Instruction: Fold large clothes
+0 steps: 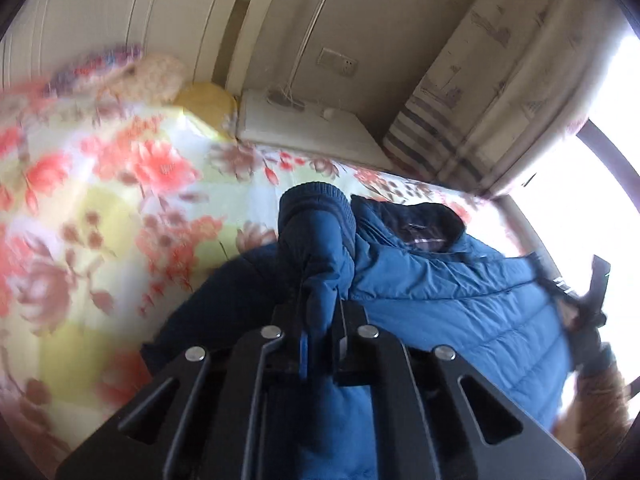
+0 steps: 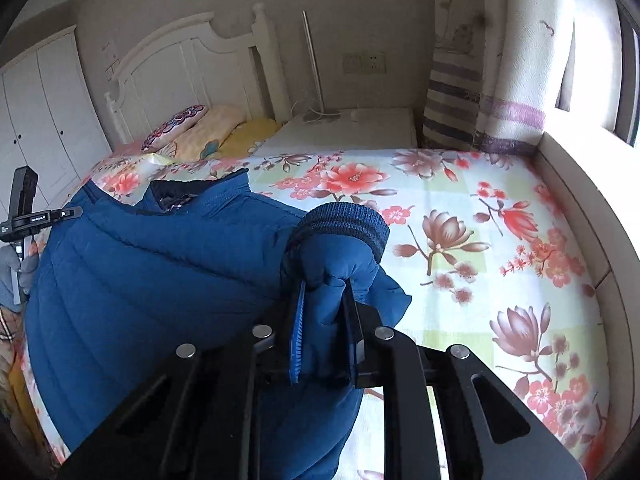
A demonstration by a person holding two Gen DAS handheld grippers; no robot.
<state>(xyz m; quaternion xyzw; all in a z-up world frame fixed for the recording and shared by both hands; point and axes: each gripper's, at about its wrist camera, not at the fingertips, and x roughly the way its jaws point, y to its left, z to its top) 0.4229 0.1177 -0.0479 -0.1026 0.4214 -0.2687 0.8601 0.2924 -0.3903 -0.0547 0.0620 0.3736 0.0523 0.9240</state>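
Left gripper (image 1: 320, 312): clamped on the left sleeve (image 1: 316, 248) just behind its ribbed cuff, padding bunched between the fingers; likely gripped near the end so the whole sleeve can be swung over the body.
Left-side surroundings: floral bedsheet (image 1: 100, 184) blurred in the left wrist view, so probably mid-motion; pillows (image 2: 192, 128) piled at the white headboard (image 2: 176, 60), out of the folding area.
Blue padded jacket (image 2: 132, 280): spread across the bed between the two grippers, collar (image 2: 188, 196) toward the headboard, laid flat presumably to give a surface to fold onto.
Right gripper (image 2: 324, 312): closed on the right sleeve (image 2: 340, 252) just below its ribbed cuff, sleeve lifted off the sheet; mirrored hold suggests both sleeves going inward together.
Right-side surroundings: bare sheet beyond the sleeve, nightstand (image 2: 352, 128) and striped curtain (image 2: 500, 112) by the window.
Stage, as judged: early, sleeves not yet folded across.
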